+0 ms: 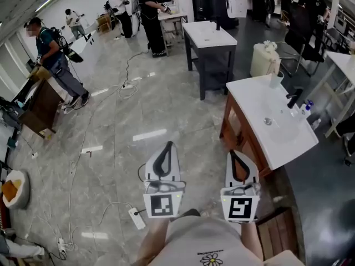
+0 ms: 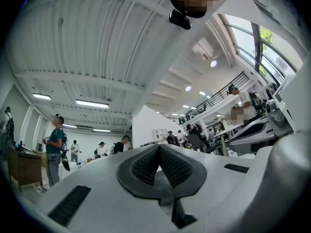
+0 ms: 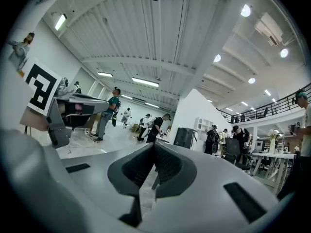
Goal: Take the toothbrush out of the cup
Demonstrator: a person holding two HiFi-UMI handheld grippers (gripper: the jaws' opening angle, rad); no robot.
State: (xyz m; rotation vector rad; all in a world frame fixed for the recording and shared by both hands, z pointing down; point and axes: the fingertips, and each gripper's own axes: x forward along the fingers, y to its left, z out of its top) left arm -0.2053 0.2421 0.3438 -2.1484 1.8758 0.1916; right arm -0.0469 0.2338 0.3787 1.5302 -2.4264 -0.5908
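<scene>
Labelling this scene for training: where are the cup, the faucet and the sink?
cup (image 1: 275,81), head view, side wall.
faucet (image 1: 294,98), head view, black spout.
sink (image 1: 282,129), head view, bare basin floor.

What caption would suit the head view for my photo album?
Jaws shut and empty, the left gripper and right gripper hover above the floor, short of the washbasin counter and its cup.
</scene>
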